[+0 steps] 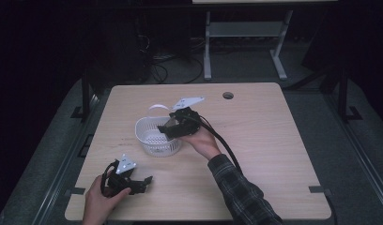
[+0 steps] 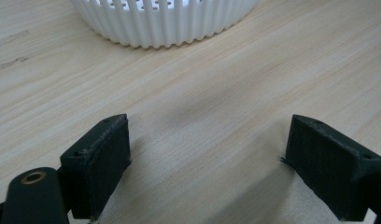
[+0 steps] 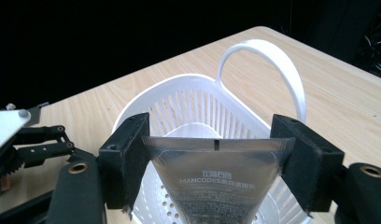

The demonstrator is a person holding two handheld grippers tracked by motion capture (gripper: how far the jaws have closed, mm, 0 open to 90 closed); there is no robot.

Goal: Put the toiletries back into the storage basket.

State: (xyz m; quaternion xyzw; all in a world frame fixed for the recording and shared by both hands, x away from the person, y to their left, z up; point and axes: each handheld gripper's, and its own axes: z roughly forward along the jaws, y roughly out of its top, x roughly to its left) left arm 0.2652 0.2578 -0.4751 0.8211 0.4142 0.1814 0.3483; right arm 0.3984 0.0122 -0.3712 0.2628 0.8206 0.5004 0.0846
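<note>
Wooden counter (image 1: pixel 274 140) carries white slotted basket (image 1: pixel 154 137), near centre. Right tongs (image 3: pixel 215 161) above basket, pinching grey tube (image 3: pixel 216 179) by crimped end. Left tongs (image 2: pixel 207 154) spread, empty, low over counter near front edge.

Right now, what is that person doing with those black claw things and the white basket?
A person holds a gripper in each hand at a wooden table. The right gripper is pinching a squeeze tube by its flat crimped end, just over the white basket, so it looks ready to go in or has just come out. The left gripper is open with nothing in it, low over the table near the person.
</note>
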